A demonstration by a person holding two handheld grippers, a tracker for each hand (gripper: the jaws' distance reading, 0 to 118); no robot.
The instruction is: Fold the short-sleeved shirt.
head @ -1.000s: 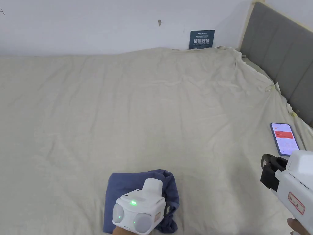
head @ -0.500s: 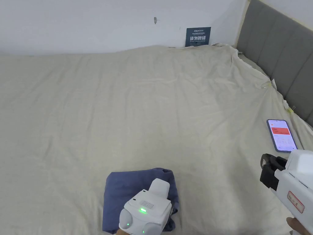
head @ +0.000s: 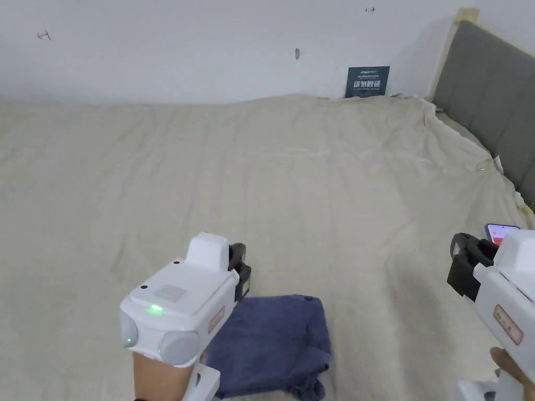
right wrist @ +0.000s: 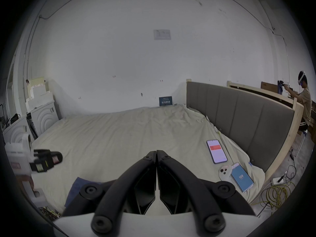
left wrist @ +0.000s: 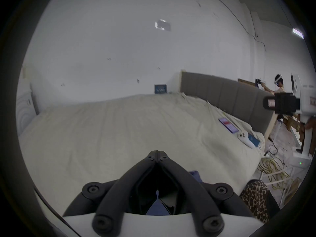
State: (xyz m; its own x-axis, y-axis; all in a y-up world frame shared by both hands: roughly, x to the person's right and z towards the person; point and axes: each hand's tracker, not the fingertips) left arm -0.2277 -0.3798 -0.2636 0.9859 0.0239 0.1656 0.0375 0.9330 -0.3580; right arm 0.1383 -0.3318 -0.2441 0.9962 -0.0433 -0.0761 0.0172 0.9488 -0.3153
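Observation:
A dark blue short-sleeved shirt [head: 271, 342] lies folded into a small rectangle near the front edge of the bed; a corner of it shows in the right gripper view [right wrist: 77, 187] and a bit beside the jaws in the left gripper view [left wrist: 195, 174]. My left gripper [head: 241, 271] hovers above the shirt's left side, apart from it, jaws shut with nothing between them [left wrist: 157, 152]. My right gripper [head: 462, 266] is held in the air far to the right of the shirt, also shut and empty [right wrist: 156, 152].
A beige sheet [head: 261, 183] covers the bed. A phone [right wrist: 216, 151], a second phone [right wrist: 242, 176] and a white controller [right wrist: 224, 172] lie near the grey headboard [head: 491, 104]. Yellow cables [right wrist: 275, 194] lie on the floor. Another person [right wrist: 304, 100] stands behind the headboard.
My left gripper has lifted off the folded shirt and risen up and to the left. The head camera shifted. The right gripper has stayed about where it was.

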